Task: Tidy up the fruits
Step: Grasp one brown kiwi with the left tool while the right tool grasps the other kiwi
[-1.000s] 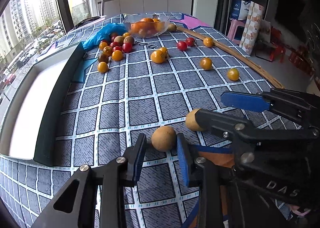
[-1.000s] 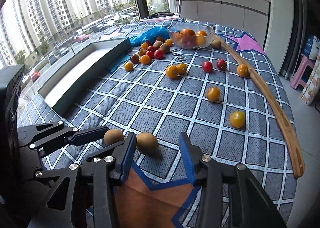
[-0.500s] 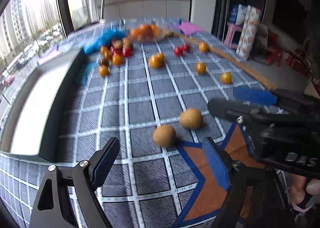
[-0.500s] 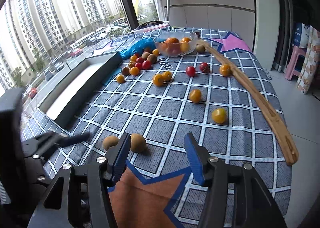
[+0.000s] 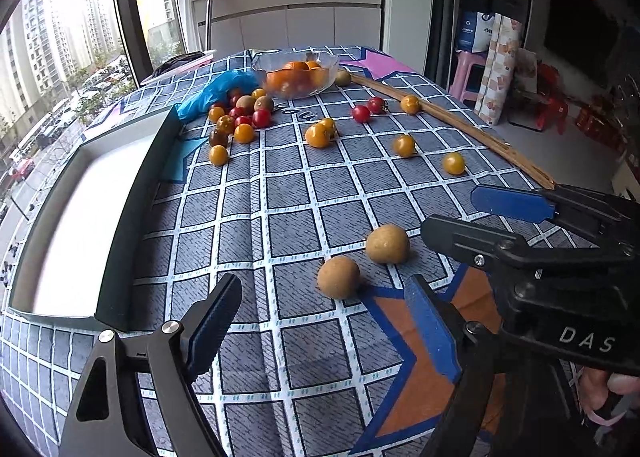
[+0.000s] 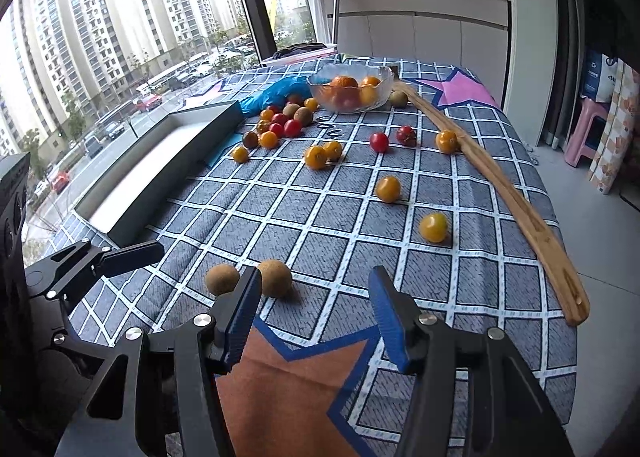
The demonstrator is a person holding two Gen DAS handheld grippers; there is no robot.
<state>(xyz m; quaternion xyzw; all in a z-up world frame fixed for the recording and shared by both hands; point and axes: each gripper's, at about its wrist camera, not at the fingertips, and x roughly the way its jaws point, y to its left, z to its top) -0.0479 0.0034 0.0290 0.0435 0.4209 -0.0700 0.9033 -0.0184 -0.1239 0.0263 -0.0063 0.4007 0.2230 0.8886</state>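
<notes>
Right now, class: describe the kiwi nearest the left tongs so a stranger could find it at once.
Start at the orange star patch on the checked tablecloth, at its near end. Two brown kiwis lie just beyond the star's tip; the wanted kiwi is the nearer, left one, apart from its partner.

Two low wrist views along the tablecloth (image 5: 280, 185), sharing two kiwis (image 6: 274, 278).

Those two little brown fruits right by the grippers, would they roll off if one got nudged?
Probably yes. The two brown fruits look nearly round and sit loose on the flat checked tablecloth, so a sideways nudge would likely send one rolling. Their skin looks matte and rough, so the open left gripper should grip without much slipping. They look small, so probably light.
</notes>
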